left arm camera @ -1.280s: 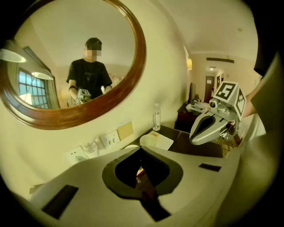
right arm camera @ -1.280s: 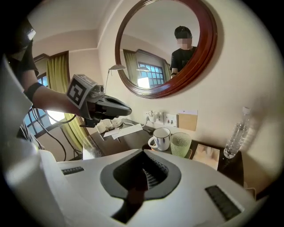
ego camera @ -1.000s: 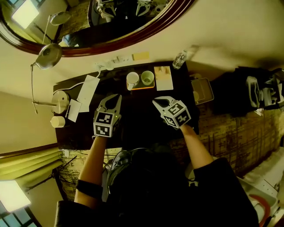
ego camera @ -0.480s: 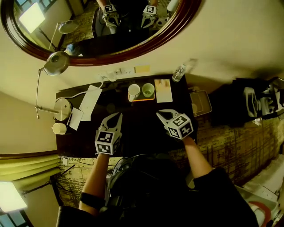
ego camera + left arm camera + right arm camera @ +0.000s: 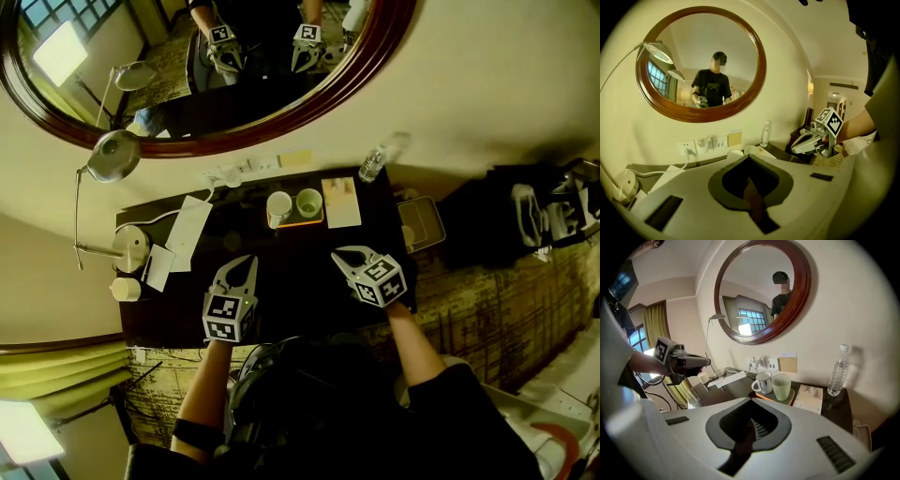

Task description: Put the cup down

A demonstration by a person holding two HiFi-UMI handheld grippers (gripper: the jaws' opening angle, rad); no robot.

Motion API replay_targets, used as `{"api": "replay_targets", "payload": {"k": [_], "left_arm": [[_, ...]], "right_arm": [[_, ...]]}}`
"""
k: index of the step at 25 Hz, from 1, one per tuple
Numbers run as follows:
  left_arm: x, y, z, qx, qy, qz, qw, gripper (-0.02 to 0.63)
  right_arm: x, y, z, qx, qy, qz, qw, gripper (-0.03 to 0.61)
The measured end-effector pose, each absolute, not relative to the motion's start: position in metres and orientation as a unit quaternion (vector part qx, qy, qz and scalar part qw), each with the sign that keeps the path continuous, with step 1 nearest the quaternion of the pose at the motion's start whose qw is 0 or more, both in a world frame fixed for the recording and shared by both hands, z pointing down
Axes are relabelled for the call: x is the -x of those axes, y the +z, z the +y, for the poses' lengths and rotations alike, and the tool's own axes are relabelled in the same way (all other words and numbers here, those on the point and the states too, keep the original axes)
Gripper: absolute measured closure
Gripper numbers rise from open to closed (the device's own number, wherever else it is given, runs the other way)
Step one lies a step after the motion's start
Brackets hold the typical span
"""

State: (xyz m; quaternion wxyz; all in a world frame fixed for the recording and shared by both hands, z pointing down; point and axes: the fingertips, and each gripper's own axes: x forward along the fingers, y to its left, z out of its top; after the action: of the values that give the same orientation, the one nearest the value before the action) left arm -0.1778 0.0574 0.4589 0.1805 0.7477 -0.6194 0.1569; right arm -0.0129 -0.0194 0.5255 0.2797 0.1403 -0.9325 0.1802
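A white mug (image 5: 278, 208) and a green ribbed glass (image 5: 309, 202) stand side by side on an orange tray (image 5: 302, 221) at the back of the dark table (image 5: 281, 272). The right gripper view shows the mug (image 5: 763, 381) and the glass (image 5: 782, 386) upright and well ahead of the jaws. My left gripper (image 5: 246, 266) hovers over the table's near left part, shut and empty. My right gripper (image 5: 343, 253) hovers at the near right, also shut with nothing in it. Neither gripper touches a cup.
A water bottle (image 5: 372, 164) and a booklet (image 5: 341, 202) sit right of the tray. Papers (image 5: 187, 230), a desk lamp (image 5: 129, 246), a cable and a small pale cup (image 5: 124, 289) crowd the left end. A round mirror (image 5: 370, 56) hangs on the wall above.
The head view has tilted, so more of the mirror shows. My left gripper has drawn slightly back from the cups toward the near edge. Both grippers stay shut.
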Motion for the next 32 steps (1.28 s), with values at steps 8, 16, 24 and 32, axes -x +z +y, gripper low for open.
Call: {"api": "replay_targets", "payload": {"k": [8, 16, 24, 32], "left_arm": [[0.181, 0.463, 0.055, -0.75, 0.165, -0.614, 0.184, 0.61], [0.184, 0.467, 0.05, -0.753, 0.169, -0.607, 0.189, 0.61], [0.181, 0.477, 0.042, -0.746, 0.178, -0.613, 0.192, 0.61], [0.171, 0.504, 0.029, -0.73, 0.189, -0.622, 0.208, 0.61]], "right_arm": [[0.017, 0.533, -0.02, -0.15, 0.191, -0.931, 0.273, 0.551], [0.028, 0.544, -0.016, -0.129, 0.161, -0.934, 0.291, 0.434], [0.039, 0.566, -0.049, -0.135, 0.14, -0.938, 0.288, 0.16], [0.049, 0.6, -0.11, -0.147, 0.114, -0.938, 0.293, 0.091]]}}
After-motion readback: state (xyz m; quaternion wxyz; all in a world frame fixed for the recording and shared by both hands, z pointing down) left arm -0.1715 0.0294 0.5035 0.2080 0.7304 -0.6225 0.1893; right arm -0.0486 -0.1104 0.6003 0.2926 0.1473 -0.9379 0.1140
